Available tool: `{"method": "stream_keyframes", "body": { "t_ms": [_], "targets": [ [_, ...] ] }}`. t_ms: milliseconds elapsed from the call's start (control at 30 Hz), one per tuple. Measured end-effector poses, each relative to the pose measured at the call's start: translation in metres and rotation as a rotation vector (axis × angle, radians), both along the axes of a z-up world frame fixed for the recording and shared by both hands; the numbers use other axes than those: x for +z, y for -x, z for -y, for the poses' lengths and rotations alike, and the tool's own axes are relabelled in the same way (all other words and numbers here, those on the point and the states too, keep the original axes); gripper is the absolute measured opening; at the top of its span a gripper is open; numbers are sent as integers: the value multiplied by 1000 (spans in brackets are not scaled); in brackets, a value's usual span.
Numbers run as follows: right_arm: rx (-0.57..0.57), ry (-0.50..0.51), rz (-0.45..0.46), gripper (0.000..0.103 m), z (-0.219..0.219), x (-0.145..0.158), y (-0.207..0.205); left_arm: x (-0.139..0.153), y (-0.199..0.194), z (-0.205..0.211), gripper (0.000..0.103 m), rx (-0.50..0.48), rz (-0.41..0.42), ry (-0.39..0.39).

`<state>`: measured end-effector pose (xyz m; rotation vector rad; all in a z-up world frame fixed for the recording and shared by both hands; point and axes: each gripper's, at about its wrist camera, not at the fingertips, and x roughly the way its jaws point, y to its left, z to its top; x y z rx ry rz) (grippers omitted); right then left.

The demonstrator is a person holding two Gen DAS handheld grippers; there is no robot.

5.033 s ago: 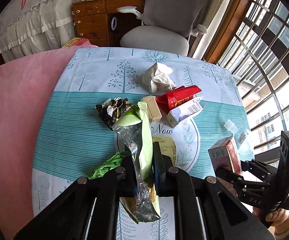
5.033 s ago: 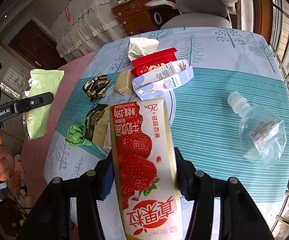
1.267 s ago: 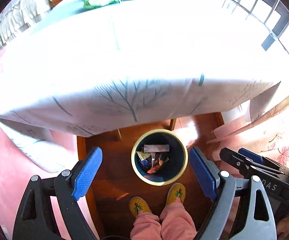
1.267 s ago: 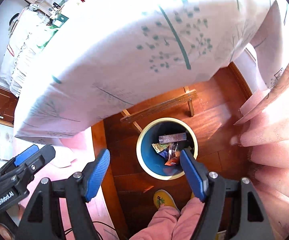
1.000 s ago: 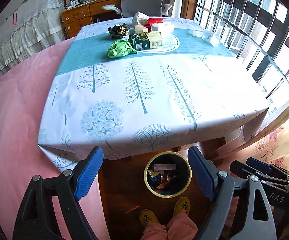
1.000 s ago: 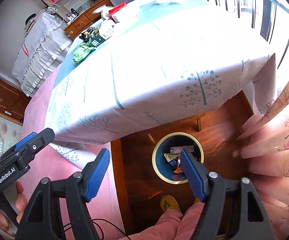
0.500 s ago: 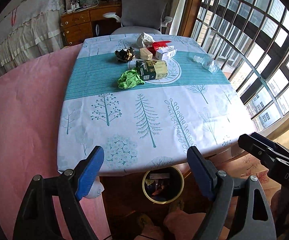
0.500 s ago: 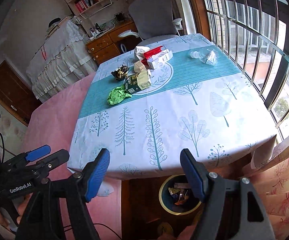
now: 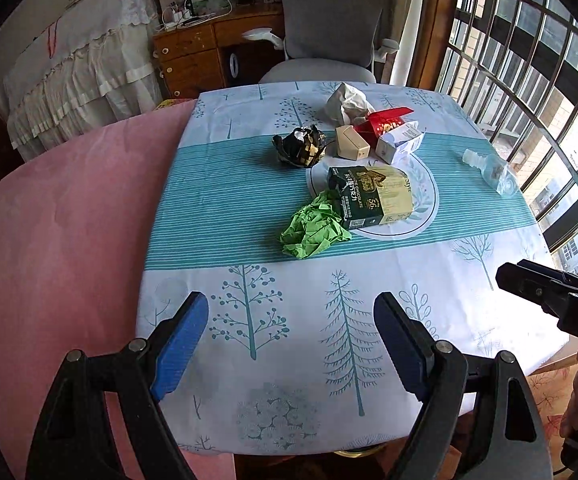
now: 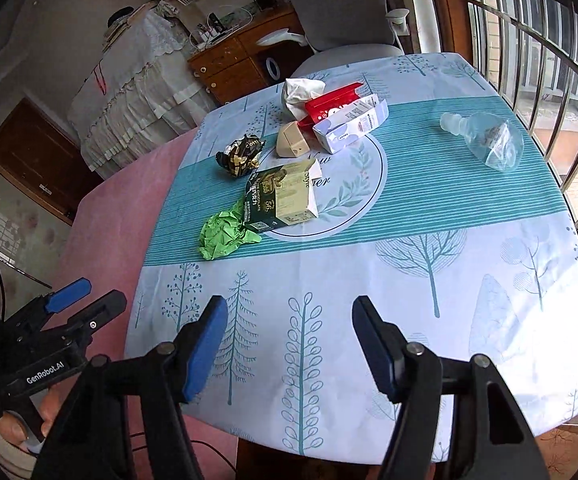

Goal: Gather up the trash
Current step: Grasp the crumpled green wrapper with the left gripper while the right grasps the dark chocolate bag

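Between the blue-padded left gripper (image 9: 291,332) jaws, spread wide, lies only the tree-printed tablecloth (image 9: 309,320); the right gripper (image 10: 285,330) jaws are closing on nothing. Farther off sit crumpled green paper (image 9: 313,230), a dark chocolate carton (image 9: 371,196), and a crushed clear plastic bottle (image 10: 487,138) far right

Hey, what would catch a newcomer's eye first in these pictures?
Probably the bright green crumpled paper mid-table, touching a dark green and cream chocolate box. Behind them lies a huddle of trash led by a red carton, and a crushed clear bottle sits alone near the window. Both tongs, left and right, are empty.
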<state>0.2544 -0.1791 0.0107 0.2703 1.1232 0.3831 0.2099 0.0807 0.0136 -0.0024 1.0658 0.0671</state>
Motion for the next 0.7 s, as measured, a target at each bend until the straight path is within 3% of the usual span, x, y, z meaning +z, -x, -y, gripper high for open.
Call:
{"method": "stream_keyframes", "body": {
  "t_ms": [333, 500, 600, 700],
  "targets": [
    [140, -132, -179, 61, -1, -79, -130, -90, -114, 8, 83, 81, -194, -19],
    [208, -177, -222, 61, -15, -98, -161, -116, -137, 11, 83, 95, -245, -2],
    [248, -202, -237, 60, -26, -104, -173, -125, -144, 11, 74, 102, -270, 28],
    [292, -232, -252, 50, -39, -109, -180, -130, -148, 10, 71, 118, -283, 51]
  ]
}}
